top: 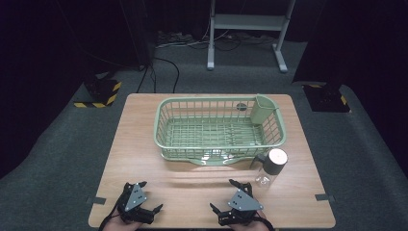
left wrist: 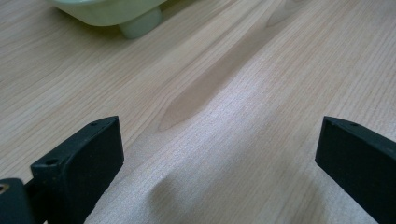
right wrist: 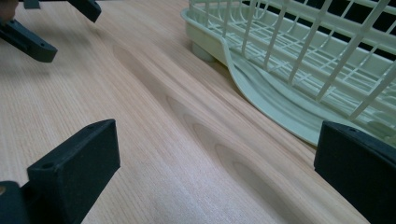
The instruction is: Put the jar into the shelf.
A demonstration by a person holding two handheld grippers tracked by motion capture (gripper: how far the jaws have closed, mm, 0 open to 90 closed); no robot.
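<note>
High view: pale green dish rack [top: 166, 126] sits mid-table on the wooden table [top: 139, 159], nothing on its grid, w/ a small green cup-like holder [top: 262, 109] clipped in its far right corner (contents can't be made out), and a clear bottle [top: 269, 169] w/ dark cap stands just off the rack's near right corner; left gripper [top: 143, 206] and right gripper [top: 230, 198] rest near the table's near edge, both w/ jaws spread, nothing held. Left gripper view: jaws wide apart over bare wood, a rack foot [left wrist: 140, 24] at top. Right gripper view: jaws wide apart, empty, rack's near edge [right wrist: 261, 88] ahead to the right, left gripper [right wrist: 51, 29] at top left.
</note>
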